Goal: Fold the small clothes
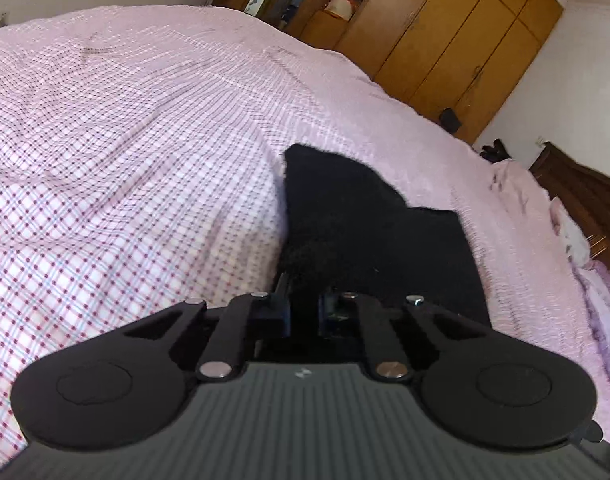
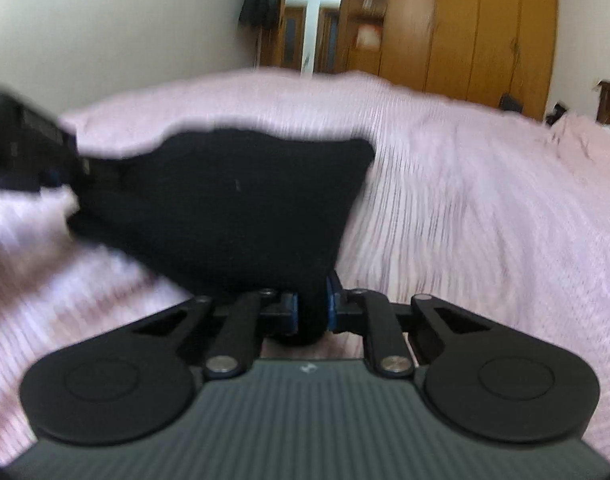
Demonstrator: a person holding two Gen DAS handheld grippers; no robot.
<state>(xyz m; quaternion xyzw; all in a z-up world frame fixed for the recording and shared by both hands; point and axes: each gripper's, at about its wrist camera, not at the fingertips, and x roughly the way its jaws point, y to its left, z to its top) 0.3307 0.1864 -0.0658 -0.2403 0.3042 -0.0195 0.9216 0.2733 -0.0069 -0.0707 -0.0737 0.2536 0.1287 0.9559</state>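
Pinching the black cloth (image 2: 225,204) between both grippers, left (image 1: 303,300) at nine o'clock, right (image 2: 312,304), you stretch it above the bed (image 1: 125,140).

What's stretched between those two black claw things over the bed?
A black garment: the right gripper pinches one end and the left gripper the other. The right wrist view shows this, with the pink checked bedspread beneath.

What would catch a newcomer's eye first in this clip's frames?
A black garment held up between both grippers above the pink checked bedspread. The right gripper pinches one edge at bottom centre, the left gripper another. Behind the bed stands a tall wooden wardrobe.
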